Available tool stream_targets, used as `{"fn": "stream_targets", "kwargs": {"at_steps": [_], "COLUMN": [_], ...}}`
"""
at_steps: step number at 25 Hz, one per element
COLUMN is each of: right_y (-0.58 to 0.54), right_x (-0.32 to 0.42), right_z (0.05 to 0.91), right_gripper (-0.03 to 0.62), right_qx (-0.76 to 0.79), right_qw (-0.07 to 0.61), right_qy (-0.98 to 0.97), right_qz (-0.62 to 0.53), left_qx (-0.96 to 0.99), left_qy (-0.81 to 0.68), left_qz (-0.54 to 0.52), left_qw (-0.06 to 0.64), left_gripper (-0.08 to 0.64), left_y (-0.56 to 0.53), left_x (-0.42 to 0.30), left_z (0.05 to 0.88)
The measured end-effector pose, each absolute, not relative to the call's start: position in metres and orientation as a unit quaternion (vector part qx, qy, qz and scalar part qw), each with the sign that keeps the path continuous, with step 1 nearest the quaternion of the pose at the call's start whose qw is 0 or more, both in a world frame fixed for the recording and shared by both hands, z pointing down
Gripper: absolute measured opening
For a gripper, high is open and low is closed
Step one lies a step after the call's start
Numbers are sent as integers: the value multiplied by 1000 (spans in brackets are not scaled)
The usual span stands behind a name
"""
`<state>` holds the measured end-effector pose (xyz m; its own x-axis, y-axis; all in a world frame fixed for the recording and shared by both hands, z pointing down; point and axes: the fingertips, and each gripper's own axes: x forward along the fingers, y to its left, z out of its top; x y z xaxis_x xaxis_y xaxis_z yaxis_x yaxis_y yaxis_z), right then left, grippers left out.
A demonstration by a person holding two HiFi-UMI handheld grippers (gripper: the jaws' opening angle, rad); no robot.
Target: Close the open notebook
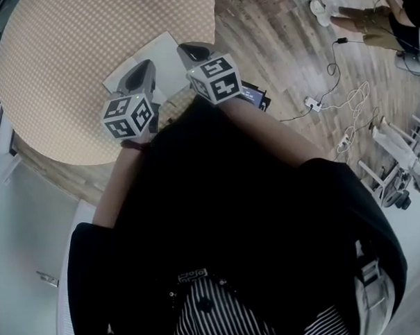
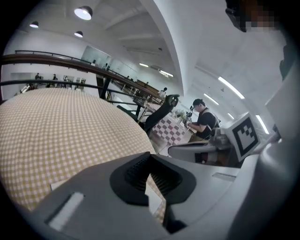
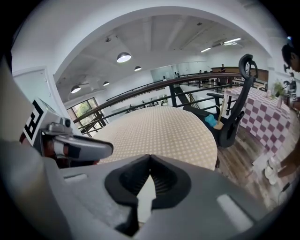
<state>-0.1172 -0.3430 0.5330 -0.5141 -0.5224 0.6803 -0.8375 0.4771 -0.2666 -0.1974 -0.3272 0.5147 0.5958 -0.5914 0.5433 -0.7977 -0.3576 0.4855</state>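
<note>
Left gripper view: the left gripper (image 2: 151,157) is seen with its two jaws pressed together at the tips, and nothing is pinched between them. Through the gap behind the ribbed pads a strip of the white notebook (image 2: 153,198) is seen below. In the right gripper view the right gripper (image 3: 150,158) is likewise shown with its jaws brought together and nothing is held; the white page is seen beneath it as well.

In the head view the notebook (image 1: 149,53) is shown as a flat white sheet on the round table (image 1: 67,79), near the rim on the person's side. The two grippers are held side by side above it, close together but apart. Whether either tip touches the page cannot be told.

Checkered cloth is spread from the notebook to the far rim. Beyond that rim a railing (image 3: 140,91) and an office chair (image 3: 234,117) are seen. To the right of the table, wooden floor (image 1: 288,49) is crossed by cables (image 1: 346,102).
</note>
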Motion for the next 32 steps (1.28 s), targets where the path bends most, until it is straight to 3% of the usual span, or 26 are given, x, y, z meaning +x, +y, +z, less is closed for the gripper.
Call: {"fn": "stream_targets", "kwargs": {"at_steps": [7, 13, 27, 32], "right_y": [-344, -348, -345, -342], "right_x": [-112, -105, -104, -104], "right_z": [564, 584, 632, 648], "right_gripper": [2, 2, 3, 63], "right_qx": [403, 396, 354, 343], "right_qw": [284, 301, 330, 329], "right_qy": [-807, -800, -792, -784], "right_qz": [325, 336, 372, 400], "left_qx": [790, 803, 788, 779], "left_qy": [-396, -365, -361, -369], "left_qz": [203, 247, 252, 265], "left_qw": [423, 401, 430, 433], "left_gripper": [-3, -3, -3, -3], "left_y": [-320, -314, -328, -328], "left_x": [-171, -159, -159, -167], "left_z": [588, 608, 649, 659]}}
